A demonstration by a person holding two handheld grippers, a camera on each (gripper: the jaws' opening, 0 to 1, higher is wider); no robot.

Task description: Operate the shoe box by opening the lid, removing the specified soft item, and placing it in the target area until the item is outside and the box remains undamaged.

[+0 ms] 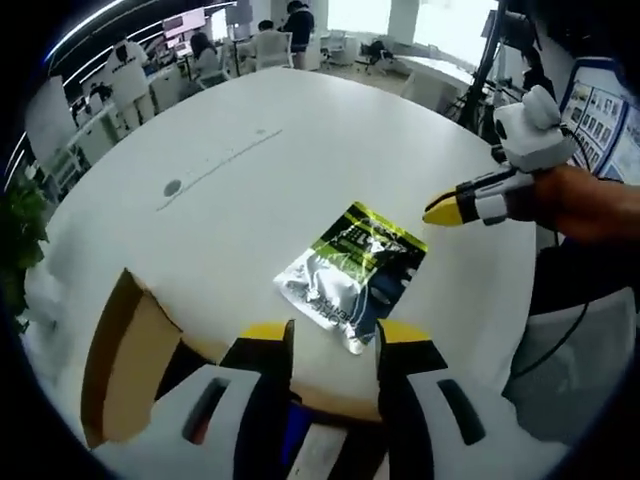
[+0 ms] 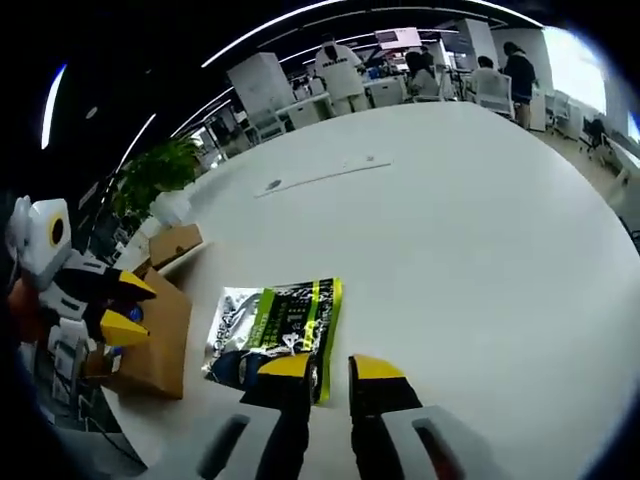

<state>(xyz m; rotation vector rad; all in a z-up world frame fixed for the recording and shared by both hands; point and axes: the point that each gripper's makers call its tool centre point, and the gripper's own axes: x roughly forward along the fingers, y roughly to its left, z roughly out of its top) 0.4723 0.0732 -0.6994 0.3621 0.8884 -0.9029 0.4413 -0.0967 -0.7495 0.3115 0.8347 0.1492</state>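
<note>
Facing potted plant [image 2: 160, 170] beyond pouch [image 2: 275, 330]

My left yellow-tipped, white-and-black gripper [image 1: 335, 335] has its jaws parted with nothing between them. My right matching gripper [image 2: 332, 368] has its jaws slightly apart, also holding nothing.

Table [image 2: 470, 230]: bare white surface open beyond and right of foil pouch [image 2: 275, 330]; cardboard box [image 2: 155, 345] stands left of pouch.
</note>
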